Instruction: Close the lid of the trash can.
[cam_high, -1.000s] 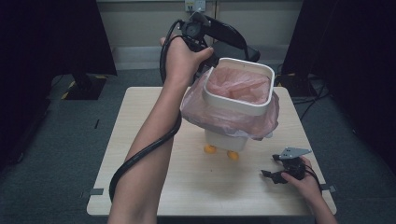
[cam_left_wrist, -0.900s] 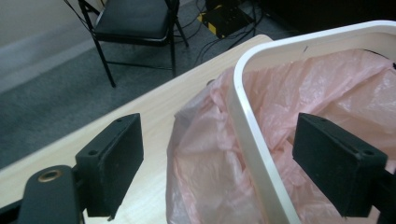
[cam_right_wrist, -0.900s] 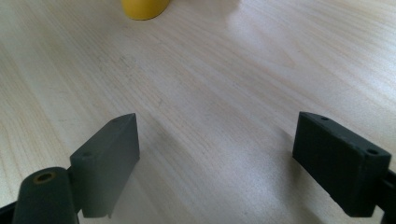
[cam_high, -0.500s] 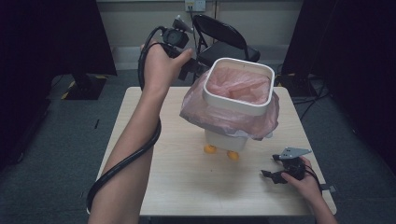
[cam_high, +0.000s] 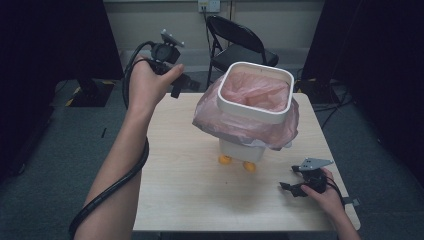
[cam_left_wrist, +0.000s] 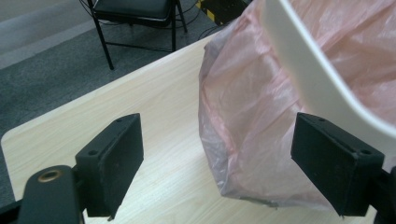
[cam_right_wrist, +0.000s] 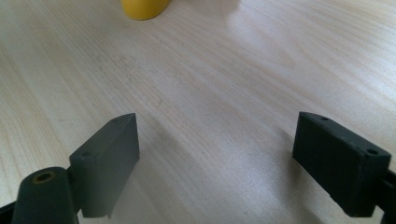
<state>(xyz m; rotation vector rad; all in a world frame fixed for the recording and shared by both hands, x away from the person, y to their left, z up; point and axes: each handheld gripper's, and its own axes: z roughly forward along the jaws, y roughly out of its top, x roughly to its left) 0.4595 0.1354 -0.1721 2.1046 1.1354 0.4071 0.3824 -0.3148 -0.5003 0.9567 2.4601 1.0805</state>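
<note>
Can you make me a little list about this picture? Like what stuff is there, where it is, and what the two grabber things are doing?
bin: white bin with yellow feet, standing on the table
bag: pink bag lining the bin, folded over its rim and hanging down outside
table: pale wooden table
left gripper: held up off the table's far left corner, open, holding nothing
right gripper: low at the table's near right, open, holding nothing
behind: black folding chair
</note>
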